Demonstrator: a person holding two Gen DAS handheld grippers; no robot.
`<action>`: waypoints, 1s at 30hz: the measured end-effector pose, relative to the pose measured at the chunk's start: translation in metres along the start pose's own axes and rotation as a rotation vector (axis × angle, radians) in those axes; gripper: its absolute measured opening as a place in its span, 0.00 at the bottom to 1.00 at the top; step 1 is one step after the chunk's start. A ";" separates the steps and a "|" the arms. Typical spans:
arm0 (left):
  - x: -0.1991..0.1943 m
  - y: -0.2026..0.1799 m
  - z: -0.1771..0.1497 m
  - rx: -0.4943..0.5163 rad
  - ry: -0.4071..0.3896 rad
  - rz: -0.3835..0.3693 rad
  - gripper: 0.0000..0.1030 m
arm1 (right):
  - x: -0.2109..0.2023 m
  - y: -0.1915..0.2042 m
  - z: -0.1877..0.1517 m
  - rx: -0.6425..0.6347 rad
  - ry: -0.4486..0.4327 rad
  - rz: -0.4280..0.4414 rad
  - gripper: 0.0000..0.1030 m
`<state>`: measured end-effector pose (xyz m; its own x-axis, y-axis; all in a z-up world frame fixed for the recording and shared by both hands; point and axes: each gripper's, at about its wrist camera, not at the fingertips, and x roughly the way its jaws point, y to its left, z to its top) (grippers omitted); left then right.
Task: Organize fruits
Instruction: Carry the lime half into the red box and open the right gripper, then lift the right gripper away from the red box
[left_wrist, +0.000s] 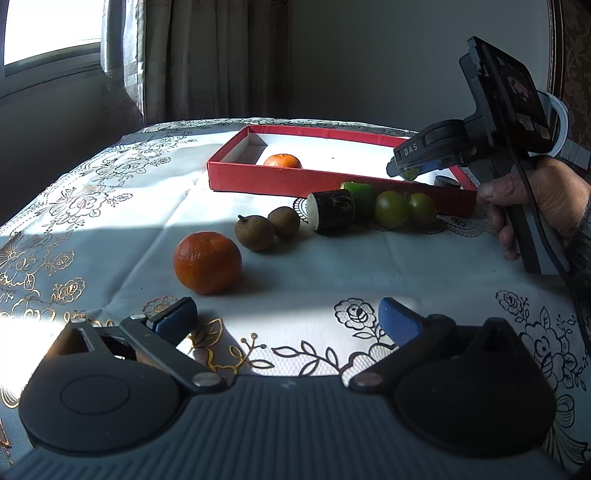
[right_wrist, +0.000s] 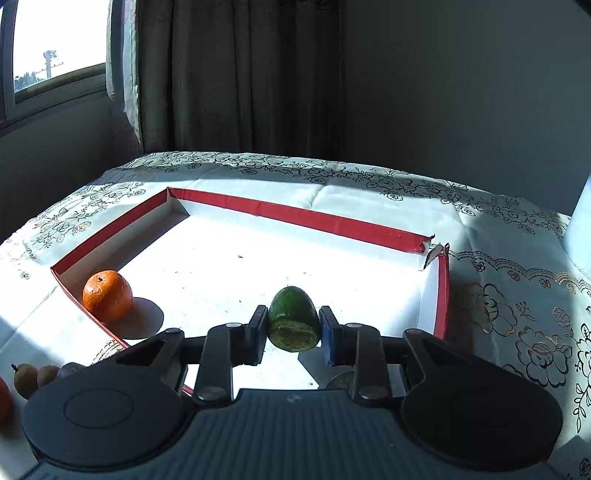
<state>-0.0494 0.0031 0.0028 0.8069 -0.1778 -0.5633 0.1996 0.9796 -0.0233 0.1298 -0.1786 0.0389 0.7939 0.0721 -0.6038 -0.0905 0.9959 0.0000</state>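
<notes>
The right gripper (right_wrist: 293, 330) is clenched on a dark green cut piece of fruit (right_wrist: 293, 319), its 2 black fingers pressing on the piece's 2 sides, the flat cut face turned toward the camera. It holds the piece above the white floor of the shallow red cardboard box (right_wrist: 295, 216), near the box's near edge and closer to its right wall than to its left. A person's hand (left_wrist: 532, 203) grips this gripper's handle in the left wrist view.

In the box's near left corner sits 1 small orange mandarin (right_wrist: 107, 295), against the left wall.

The left gripper (left_wrist: 288, 317) is released, its 2 blue-padded fingers (left_wrist: 177, 319) spread wide with nothing between them, low over the white tablecloth with black and gold flower print (left_wrist: 332, 266).

On the tablecloth, outside the box's near wall, lies a row of fruit: a second orange mandarin (left_wrist: 207, 262) nearest the left gripper, then 2 small brown round fruits (left_wrist: 255, 232) touching each other, a short black-skinned cylinder with a white cut end (left_wrist: 330, 210), a bright green piece (left_wrist: 360, 192) behind it, and 2 round green fruits (left_wrist: 391, 208) just beside the box wall.
</notes>
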 end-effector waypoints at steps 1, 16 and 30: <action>0.000 0.000 0.000 0.000 0.000 0.000 1.00 | 0.002 0.000 -0.002 0.004 0.010 -0.006 0.28; 0.000 0.000 0.000 0.001 -0.003 0.004 1.00 | -0.082 -0.017 -0.058 0.083 -0.077 -0.066 0.77; 0.000 -0.002 -0.001 0.006 -0.007 0.014 1.00 | -0.097 -0.017 -0.102 0.095 0.047 -0.176 1.00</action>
<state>-0.0502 0.0008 0.0021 0.8138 -0.1646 -0.5574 0.1915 0.9814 -0.0103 -0.0069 -0.2079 0.0156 0.7632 -0.1039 -0.6377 0.1063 0.9937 -0.0347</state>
